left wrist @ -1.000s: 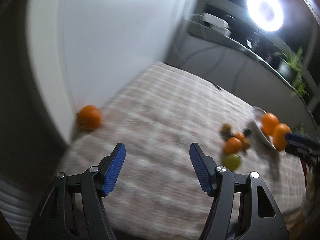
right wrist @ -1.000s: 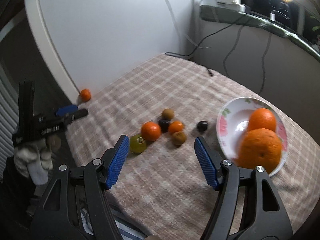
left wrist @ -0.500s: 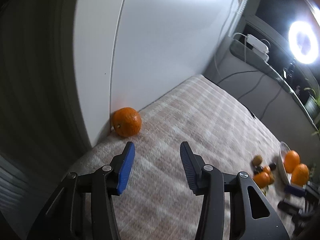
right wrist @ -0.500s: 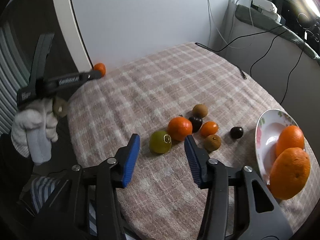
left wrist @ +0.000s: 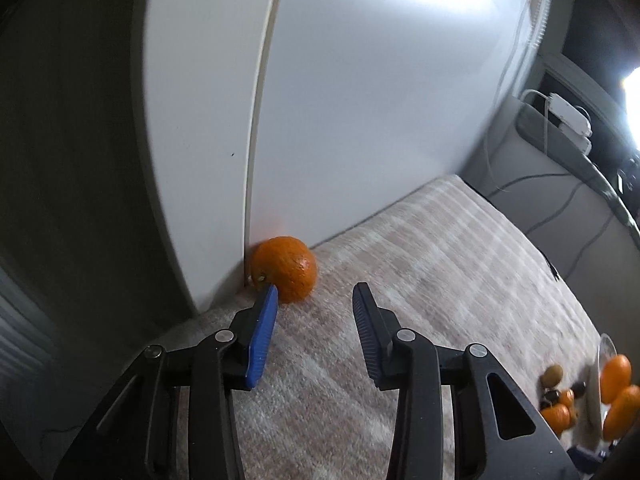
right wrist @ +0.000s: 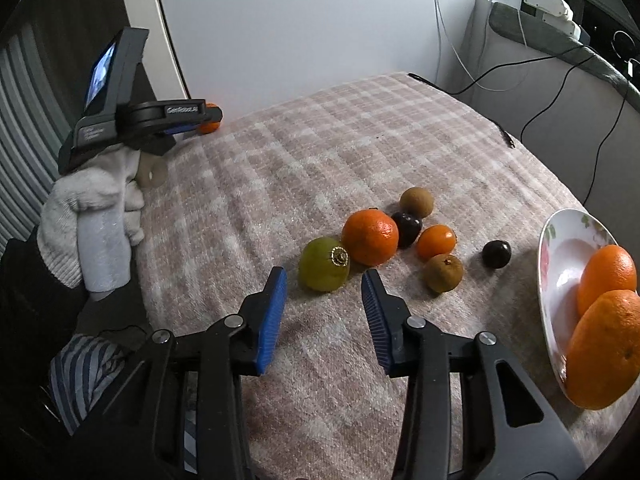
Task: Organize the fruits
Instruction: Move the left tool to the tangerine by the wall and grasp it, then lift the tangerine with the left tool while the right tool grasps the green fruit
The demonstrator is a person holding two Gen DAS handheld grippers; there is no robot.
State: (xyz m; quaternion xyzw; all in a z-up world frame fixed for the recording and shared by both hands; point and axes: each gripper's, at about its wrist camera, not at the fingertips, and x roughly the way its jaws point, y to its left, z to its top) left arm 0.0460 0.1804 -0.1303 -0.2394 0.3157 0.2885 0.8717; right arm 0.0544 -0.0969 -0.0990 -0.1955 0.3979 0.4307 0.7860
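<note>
A lone orange lies on the checked cloth against the white wall at the table's far left corner; it also shows in the right wrist view. My left gripper is open, just short of it and a little to its right. My right gripper is open, right in front of a green fruit. Behind that lie an orange, a small orange, two brown fruits and two dark fruits. A white plate at right holds two oranges.
The white wall panel rises right behind the lone orange. The table's left edge drops off beside it. Cables and a power adapter lie along the grey ledge at the back right.
My left gripper has swung left and closed in on the lone orange by the wall. My right gripper has moved in toward the green fruit, jaws narrower than a second ago.
</note>
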